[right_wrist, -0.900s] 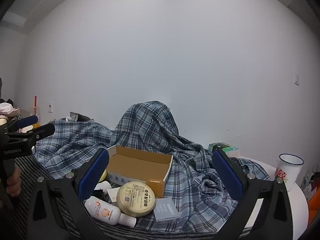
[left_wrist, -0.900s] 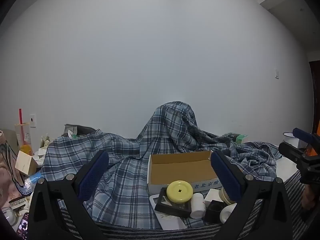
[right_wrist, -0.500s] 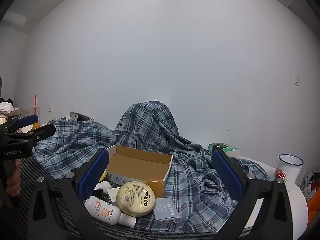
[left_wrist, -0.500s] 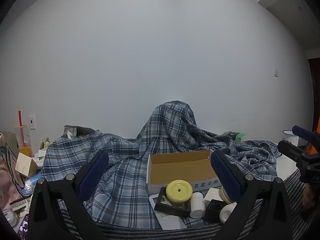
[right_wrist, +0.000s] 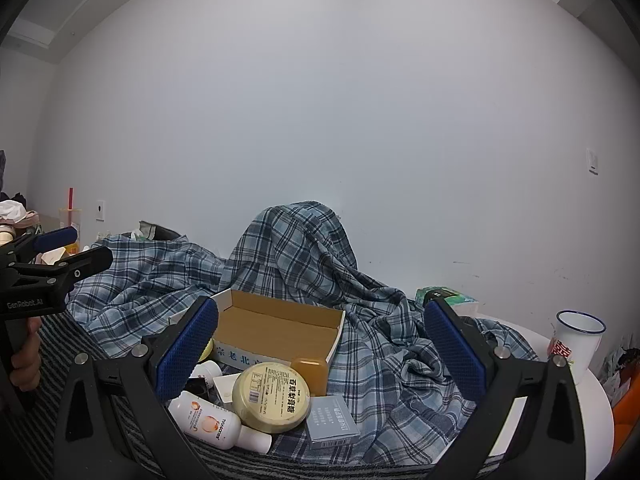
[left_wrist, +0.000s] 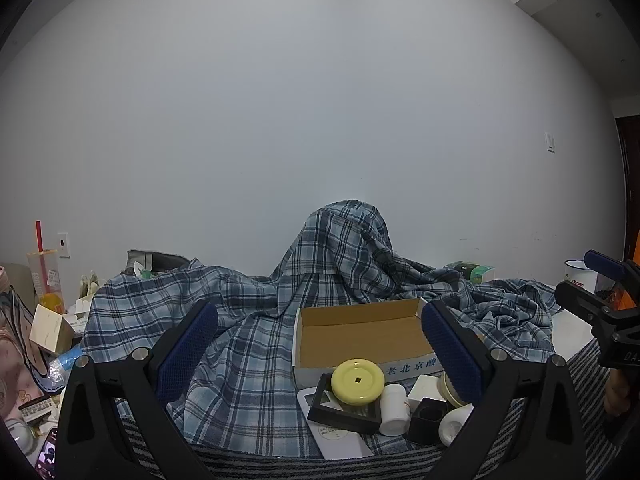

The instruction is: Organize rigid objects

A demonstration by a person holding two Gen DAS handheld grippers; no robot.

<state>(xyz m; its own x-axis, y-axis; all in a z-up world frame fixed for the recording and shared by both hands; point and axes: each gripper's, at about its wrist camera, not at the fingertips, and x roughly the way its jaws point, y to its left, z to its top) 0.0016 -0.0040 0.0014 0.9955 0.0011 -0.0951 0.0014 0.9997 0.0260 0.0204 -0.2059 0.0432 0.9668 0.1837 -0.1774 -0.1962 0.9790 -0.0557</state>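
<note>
Both claws are hovering wide open and holding nothing: the left claw (left_wrist: 320, 354) and the right claw (right_wrist: 322, 354) are each gaping toward a small heap of rigid items lying low and ahead of them on the plaid cloth (left_wrist: 248, 344) that is covering the desk. The empty cardboard box (right_wrist: 276, 326) is sitting just beyond the heap, its long axis running roughly left to right across the left claw's view and angling away to the right in the right claw's. From the right claw, the round labelled tin (right_wrist: 272, 396) is lying almost dead ahead and slightly below, touching the box's near wall, with the white bottle (right_wrist: 212, 424) lying on its side to the lower left, neck pointing right. From the left claw, the yellow disc (left_wrist: 359, 376) is sitting ahead and right of centre, resting on a black frame (left_wrist: 344, 410). The right claw is probably the nearer to the tin, so a short forward dip looks likely to be enough.
</note>
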